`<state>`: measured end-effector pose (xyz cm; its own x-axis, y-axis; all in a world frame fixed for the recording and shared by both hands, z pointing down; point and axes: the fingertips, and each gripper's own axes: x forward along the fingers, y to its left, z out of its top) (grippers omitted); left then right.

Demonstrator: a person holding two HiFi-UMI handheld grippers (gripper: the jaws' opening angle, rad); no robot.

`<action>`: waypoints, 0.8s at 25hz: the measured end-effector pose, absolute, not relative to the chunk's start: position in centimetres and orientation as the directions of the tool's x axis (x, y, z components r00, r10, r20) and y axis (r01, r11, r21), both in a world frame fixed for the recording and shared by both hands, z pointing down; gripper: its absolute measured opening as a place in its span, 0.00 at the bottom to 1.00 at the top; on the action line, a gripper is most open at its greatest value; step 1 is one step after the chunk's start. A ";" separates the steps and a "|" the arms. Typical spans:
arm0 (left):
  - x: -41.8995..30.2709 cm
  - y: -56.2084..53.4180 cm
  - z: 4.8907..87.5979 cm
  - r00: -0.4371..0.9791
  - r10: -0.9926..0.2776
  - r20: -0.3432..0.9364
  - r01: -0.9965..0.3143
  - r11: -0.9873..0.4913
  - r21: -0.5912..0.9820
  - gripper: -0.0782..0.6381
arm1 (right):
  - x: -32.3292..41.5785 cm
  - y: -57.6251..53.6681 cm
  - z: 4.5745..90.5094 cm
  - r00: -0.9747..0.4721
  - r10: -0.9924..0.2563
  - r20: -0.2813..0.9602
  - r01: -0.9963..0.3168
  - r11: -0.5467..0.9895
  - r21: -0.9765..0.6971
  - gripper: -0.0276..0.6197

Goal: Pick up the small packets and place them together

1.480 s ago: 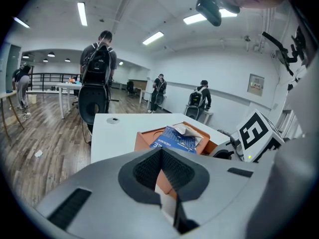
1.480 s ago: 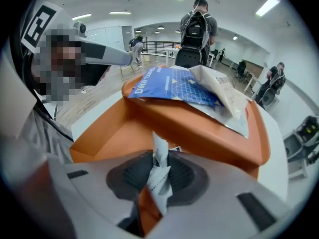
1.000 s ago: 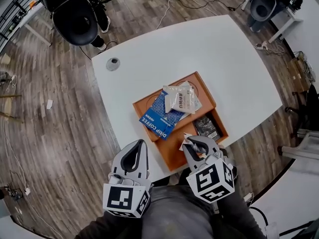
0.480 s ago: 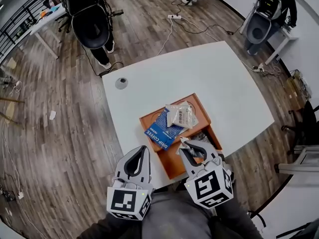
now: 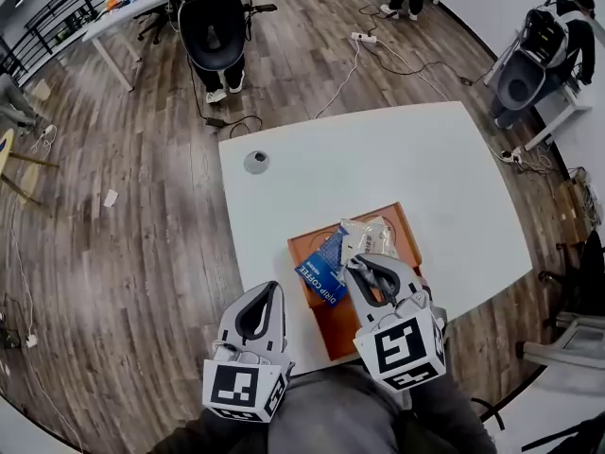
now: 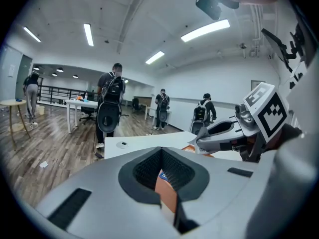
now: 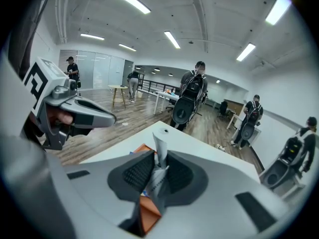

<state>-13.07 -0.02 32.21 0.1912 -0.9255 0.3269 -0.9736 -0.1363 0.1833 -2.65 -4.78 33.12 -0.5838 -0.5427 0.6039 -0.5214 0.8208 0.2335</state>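
My right gripper (image 5: 352, 265) hangs above the near part of the orange tray (image 5: 405, 227), shut on a small white packet (image 7: 159, 155) that stands upright between its pads. On the tray lie a blue drip coffee packet (image 5: 322, 270) and pale packets (image 5: 365, 237) that overlap it. To the left of the tray, over the table's near edge, my left gripper (image 5: 268, 287) is held shut with nothing in it. In the left gripper view its jaws (image 6: 162, 176) meet, with a bit of the orange tray showing past them.
The white table (image 5: 378, 159) has a round grey grommet (image 5: 256, 162) at its far left. Around it on the wooden floor stand office chairs (image 5: 213, 17), another desk and cables. People stand at the far side of the room.
Both grippers have risen, the right one more, carrying the small packet up off the tray. The table and tray now look smaller and farther away in the head view.
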 end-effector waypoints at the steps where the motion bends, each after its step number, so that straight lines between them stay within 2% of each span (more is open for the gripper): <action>1: -13.5 0.0 32.5 0.181 -0.925 0.334 -0.975 -0.124 0.184 0.10 | -3.2 -5.0 33.5 -0.587 -0.534 0.609 -0.515 0.826 0.228 0.14; 6: -15.5 0.0 33.9 0.140 -0.917 0.373 -0.979 -0.072 0.191 0.10 | -5.5 -5.8 35.8 -0.593 -0.477 0.648 -0.478 0.857 0.193 0.15; 11: -17.0 0.1 35.0 0.106 -0.910 0.400 -0.980 -0.028 0.197 0.10 | -7.4 -6.3 38.0 -0.604 -0.426 0.674 -0.445 0.881 0.159 0.20; 20: -18.8 0.8 35.5 0.069 -0.907 0.415 -0.979 0.018 0.202 0.10 | -8.9 -6.4 39.4 -0.606 -0.385 0.696 -0.416 0.899 0.136 0.40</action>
